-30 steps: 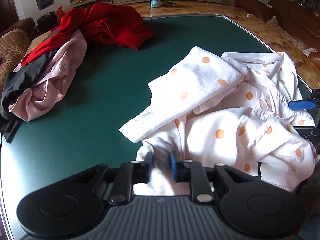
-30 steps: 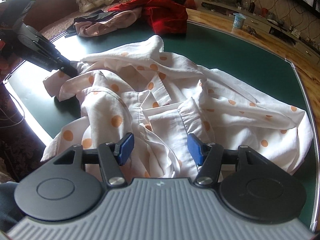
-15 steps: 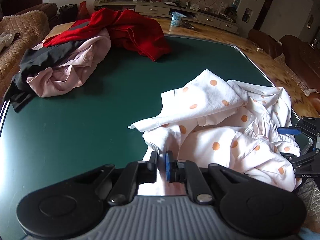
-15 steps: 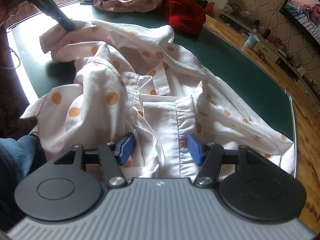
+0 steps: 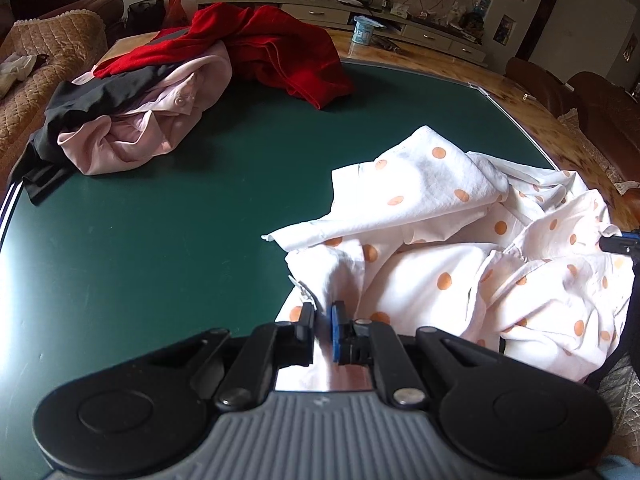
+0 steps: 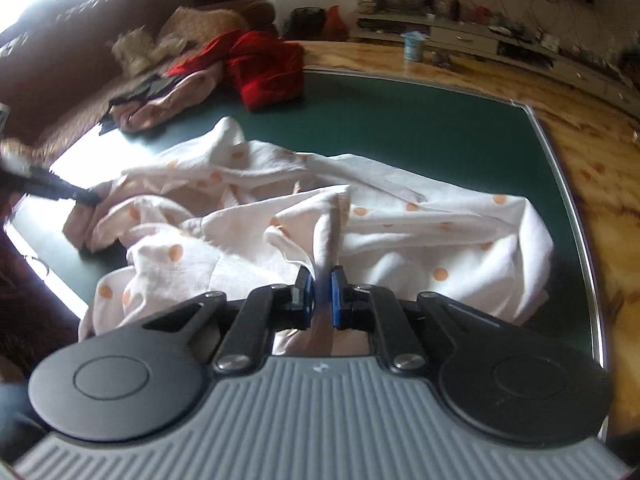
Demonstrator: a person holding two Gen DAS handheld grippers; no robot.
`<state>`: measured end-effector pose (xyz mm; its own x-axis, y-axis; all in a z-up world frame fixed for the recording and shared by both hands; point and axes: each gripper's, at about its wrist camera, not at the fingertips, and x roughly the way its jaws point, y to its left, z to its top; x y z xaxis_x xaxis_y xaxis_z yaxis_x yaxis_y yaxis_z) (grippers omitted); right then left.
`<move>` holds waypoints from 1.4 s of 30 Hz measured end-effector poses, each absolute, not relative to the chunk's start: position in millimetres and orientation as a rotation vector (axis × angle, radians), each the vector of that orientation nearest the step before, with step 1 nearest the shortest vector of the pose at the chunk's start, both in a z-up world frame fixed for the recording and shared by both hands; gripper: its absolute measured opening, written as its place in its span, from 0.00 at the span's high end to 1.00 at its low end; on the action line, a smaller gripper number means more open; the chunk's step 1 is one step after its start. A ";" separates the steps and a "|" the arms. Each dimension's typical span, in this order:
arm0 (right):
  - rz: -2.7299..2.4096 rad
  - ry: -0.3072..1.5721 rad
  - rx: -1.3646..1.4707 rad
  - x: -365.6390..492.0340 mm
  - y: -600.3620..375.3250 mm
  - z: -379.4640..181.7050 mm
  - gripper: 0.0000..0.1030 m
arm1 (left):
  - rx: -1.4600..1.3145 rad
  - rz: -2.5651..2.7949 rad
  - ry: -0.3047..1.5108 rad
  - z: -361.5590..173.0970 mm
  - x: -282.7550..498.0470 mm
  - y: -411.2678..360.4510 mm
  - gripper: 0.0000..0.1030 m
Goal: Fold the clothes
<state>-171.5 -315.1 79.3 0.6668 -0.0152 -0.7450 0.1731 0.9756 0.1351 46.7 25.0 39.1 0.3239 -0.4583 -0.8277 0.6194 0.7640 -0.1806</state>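
Observation:
A crumpled white shirt with orange dots (image 5: pixel 460 248) lies on the green table (image 5: pixel 160 240), at the near right. My left gripper (image 5: pixel 321 322) is shut on a fold at the shirt's near left edge. In the right wrist view the same shirt (image 6: pixel 400 220) spreads across the table's near side, and my right gripper (image 6: pixel 321 290) is shut on a raised fold of it. The left gripper (image 6: pixel 86 197) shows there at the far left, on the shirt's edge. The right gripper's tip (image 5: pixel 618 245) shows at the right edge of the left wrist view.
A pile of a pink garment (image 5: pixel 152 128), a black one (image 5: pixel 80 100) and a red one (image 5: pixel 280 56) lies at the table's far left. A small white cup (image 5: pixel 362 32) stands on the wooden rim beyond. A sofa (image 5: pixel 44 64) is on the left.
My right gripper was open over the shirt and has shut on a fold of it. The left gripper keeps its hold and has pulled the shirt's edge nearer.

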 end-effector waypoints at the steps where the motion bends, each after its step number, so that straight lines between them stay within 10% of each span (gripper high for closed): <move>1: -0.124 0.837 0.263 -176.7 -326.3 77.7 0.88 | 0.179 -0.711 1.020 38.9 46.3 25.2 0.92; 16: 0.170 0.835 -0.026 -159.4 -307.4 89.3 0.46 | 0.177 -0.710 1.035 36.8 47.7 25.0 0.91; 31: 0.767 1.255 -0.323 -52.7 -296.3 57.5 0.46 | 0.173 -0.711 1.042 33.7 49.6 26.5 0.90; 34: 0.792 1.275 -0.322 -51.5 -292.4 51.5 0.49 | 0.170 -0.709 1.045 32.9 51.0 26.9 0.90; 36: 0.804 1.294 -0.334 -54.1 -288.5 48.2 0.82 | 0.167 -0.707 1.045 32.4 51.5 26.9 0.89; 42: 0.786 1.232 -0.336 -58.9 -288.3 59.5 0.89 | 0.173 -0.708 1.044 32.2 49.7 26.6 0.89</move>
<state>-58.9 -288.3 59.5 0.1173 0.3519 -0.9287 -0.6939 0.6981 0.1768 49.7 26.6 32.2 0.3067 -0.4530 -0.8371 0.6101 0.7686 -0.1924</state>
